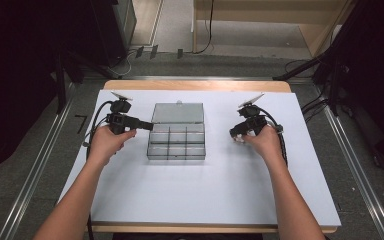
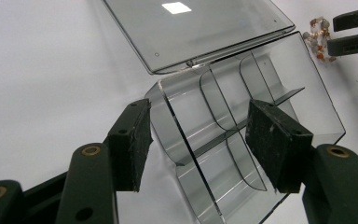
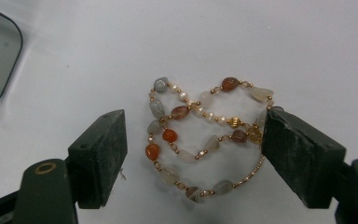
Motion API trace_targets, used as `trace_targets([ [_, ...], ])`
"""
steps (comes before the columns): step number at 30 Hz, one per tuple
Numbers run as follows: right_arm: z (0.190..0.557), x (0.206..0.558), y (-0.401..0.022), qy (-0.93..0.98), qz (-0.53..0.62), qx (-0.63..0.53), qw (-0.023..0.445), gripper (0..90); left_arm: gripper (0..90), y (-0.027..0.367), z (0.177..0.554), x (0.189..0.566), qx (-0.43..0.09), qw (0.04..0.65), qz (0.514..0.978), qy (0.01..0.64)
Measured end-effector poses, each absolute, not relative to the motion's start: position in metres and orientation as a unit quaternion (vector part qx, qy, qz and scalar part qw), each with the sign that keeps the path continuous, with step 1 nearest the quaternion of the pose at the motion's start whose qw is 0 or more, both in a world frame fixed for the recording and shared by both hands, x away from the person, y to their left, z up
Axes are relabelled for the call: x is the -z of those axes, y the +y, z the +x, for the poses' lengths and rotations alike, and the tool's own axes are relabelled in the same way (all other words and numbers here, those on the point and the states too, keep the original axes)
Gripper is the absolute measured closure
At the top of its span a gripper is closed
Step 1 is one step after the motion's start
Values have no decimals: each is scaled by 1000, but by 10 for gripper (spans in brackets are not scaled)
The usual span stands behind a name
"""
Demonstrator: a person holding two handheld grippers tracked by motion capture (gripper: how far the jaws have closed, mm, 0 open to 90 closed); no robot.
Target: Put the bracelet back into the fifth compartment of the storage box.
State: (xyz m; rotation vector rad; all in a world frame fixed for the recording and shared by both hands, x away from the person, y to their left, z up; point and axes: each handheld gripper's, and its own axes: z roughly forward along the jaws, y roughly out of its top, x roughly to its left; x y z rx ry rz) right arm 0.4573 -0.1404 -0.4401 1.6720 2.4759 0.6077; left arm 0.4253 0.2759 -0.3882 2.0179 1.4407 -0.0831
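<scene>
Black pads of the right tongs (image 3: pixel 193 154) stand spread on either side of a beaded bracelet (image 3: pixel 205 140) that lies coiled on the white tabletop (image 3: pixel 261 46); one pad is at the beads' edge, the other apart, nothing clamped. This looks like the pick-up step: the next move calls for closing squarely on the strand so no loop slips free. Left tongs (image 2: pixel 200 140) are released too, straddling a wall of the clear compartment box (image 2: pixel 242 116), whose lid (image 2: pixel 191 32) lies folded back. Bracelet and box sit well apart, the likely carry ahead.
</scene>
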Motion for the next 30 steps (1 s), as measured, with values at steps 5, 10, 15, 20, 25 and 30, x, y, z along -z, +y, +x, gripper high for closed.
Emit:
trace_targets([
  [5,460,444,-141,814,550,-182,53,206,416,277,424,388,31,325,768,552],
  [10,462,448,-142,816,551,-166,56,196,416,277,423,389,32,322,770,550],
  [15,463,451,-140,818,549,-163,51,183,416,278,422,390,31,321,770,551],
  [20,464,453,-136,824,542,-155,56,163,416,279,422,390,30,321,767,555],
  [25,463,455,-131,831,533,-143,71,151,416,280,421,390,30,324,765,556],
  [30,462,455,-131,830,534,-144,72,166,416,279,421,390,30,322,767,555],
])
